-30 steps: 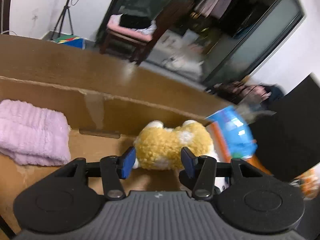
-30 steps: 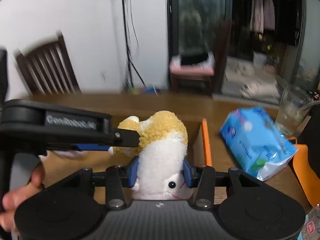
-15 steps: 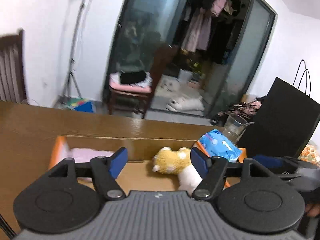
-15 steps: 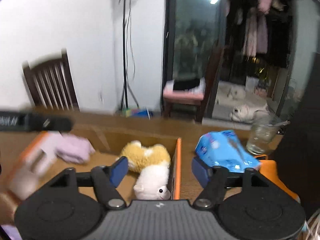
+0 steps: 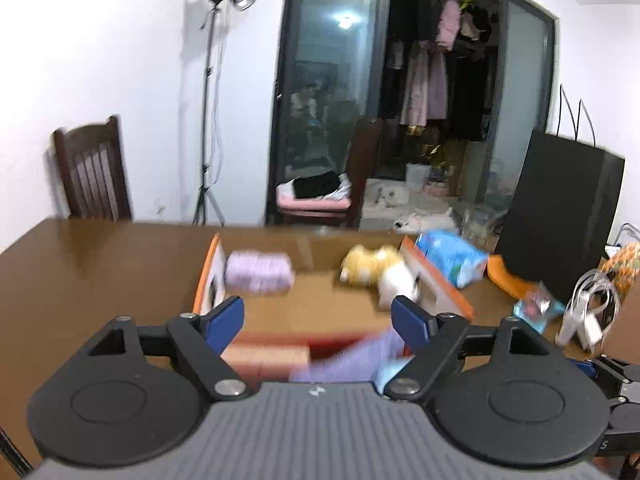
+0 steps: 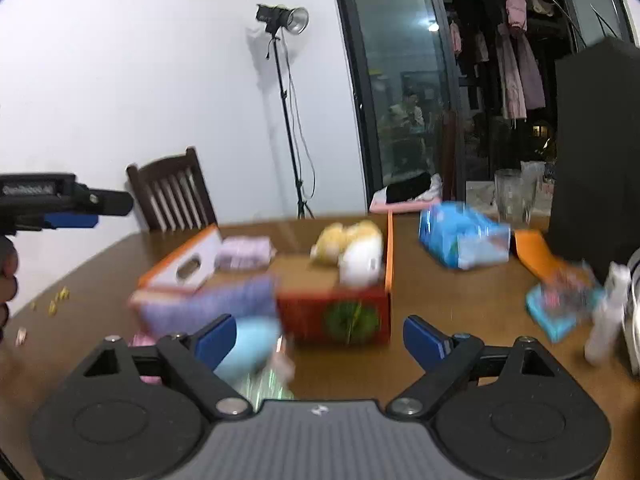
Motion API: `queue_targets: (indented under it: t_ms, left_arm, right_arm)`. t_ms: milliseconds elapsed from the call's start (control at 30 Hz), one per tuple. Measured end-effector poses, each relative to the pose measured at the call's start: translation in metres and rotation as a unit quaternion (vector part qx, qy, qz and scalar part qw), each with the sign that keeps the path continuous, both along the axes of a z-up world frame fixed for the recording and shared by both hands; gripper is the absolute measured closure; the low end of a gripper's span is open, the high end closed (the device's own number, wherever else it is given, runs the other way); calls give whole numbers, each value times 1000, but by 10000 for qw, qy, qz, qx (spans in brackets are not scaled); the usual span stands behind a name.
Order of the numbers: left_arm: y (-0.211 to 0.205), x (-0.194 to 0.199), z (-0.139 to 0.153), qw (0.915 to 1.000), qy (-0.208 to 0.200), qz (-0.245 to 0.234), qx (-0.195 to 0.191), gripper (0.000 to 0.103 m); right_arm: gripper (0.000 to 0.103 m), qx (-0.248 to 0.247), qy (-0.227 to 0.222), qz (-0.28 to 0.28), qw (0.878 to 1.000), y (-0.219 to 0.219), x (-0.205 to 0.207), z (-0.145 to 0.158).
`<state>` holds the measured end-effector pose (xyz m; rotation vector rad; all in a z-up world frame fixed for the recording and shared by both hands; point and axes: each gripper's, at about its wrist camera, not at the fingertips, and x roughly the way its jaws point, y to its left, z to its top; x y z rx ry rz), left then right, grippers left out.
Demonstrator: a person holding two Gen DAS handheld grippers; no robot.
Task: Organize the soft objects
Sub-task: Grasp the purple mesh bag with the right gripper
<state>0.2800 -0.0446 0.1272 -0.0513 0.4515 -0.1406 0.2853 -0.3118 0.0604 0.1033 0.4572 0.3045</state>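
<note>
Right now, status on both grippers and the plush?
Left gripper and right gripper open, empty, jaws just widened. Plush toy lies in the cardboard box, beside folded pink towel. Nothing blocking.

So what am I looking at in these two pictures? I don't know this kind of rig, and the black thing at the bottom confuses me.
There is no robot. A person holds a two-fingered gripper in each hand, and a camera on each looks forward past its blue-tipped jaws. The black shape at the bottom is that tool: the left gripper in one picture, the right gripper in the other.

Both have just been opening. Each stands open and holds nothing.

On the wooden table sits an open cardboard box. Inside lie a yellow and white plush toy and a folded lilac towel. A blue packet lies beside the box. Nearer the cameras lie more soft things, too blurred to name.
</note>
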Motion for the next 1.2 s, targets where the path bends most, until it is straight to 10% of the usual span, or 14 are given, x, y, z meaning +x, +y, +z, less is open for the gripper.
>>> queue_targets:
  t_ms: [367, 833, 1033, 1200]
  left_arm:
    - [14, -98, -91, 9967, 653, 488, 51, 15]
    - [14, -38, -84, 9998, -42, -173, -109, 18]
    - [29, 31, -85, 9973, 220, -335, -614, 43]
    - [33, 49, -98, 9936, 345, -564, -913, 93]
  right_arm:
    - [13, 150, 177, 231, 9995, -13, -67, -51]
    - [16, 197, 113, 304, 9993, 15, -42, -32]
    - [25, 1167, 441, 625, 9902, 27, 54, -6]
    - [30, 1034, 1177, 115, 9876, 66, 120, -4]
